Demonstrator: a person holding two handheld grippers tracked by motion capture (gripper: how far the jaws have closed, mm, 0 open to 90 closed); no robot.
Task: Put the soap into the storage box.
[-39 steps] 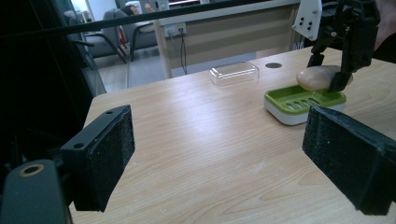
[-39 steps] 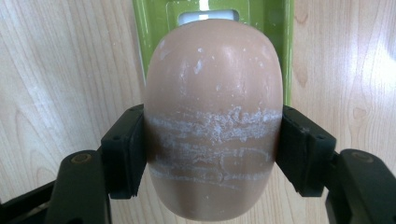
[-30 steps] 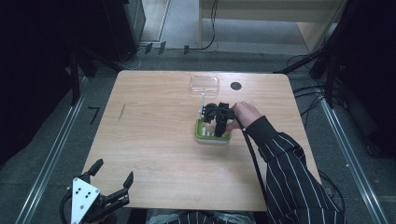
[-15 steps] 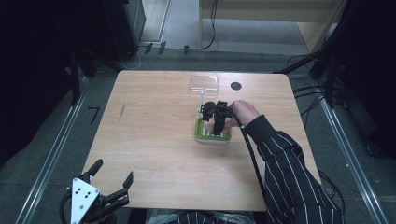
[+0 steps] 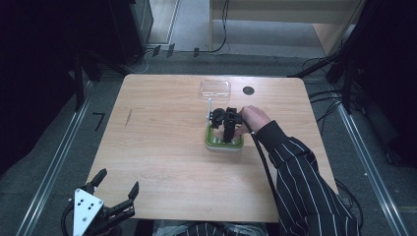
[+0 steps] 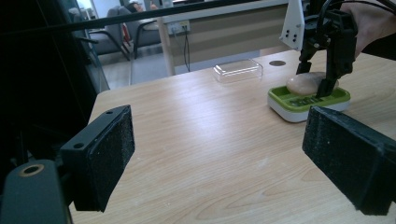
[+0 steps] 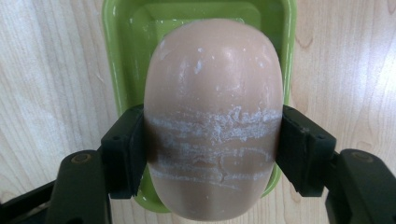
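A pale pink bar of soap (image 7: 212, 116), streaked with white scratches, lies lengthwise over a green soap dish (image 7: 109, 56). My right gripper (image 7: 212, 149) points straight down, and its two black pads press the soap's long sides, so it is shut on the bar. From the high view, the right gripper (image 5: 225, 123) stands over the dish (image 5: 223, 143) right of the table's middle. In the left gripper view the soap (image 6: 306, 83) sits low in the dish (image 6: 299, 100). My left gripper (image 5: 115, 196) hangs open off the table's near left corner, with nothing between its pads (image 6: 105, 158).
A clear plastic lid (image 5: 215, 88) lies behind the dish near the far edge, beside a round black hole (image 5: 248, 90) in the tabletop. Cables and dark equipment stand on the floor around the wooden table (image 5: 157, 147). A striped sleeve (image 5: 305, 182) crosses the near right part.
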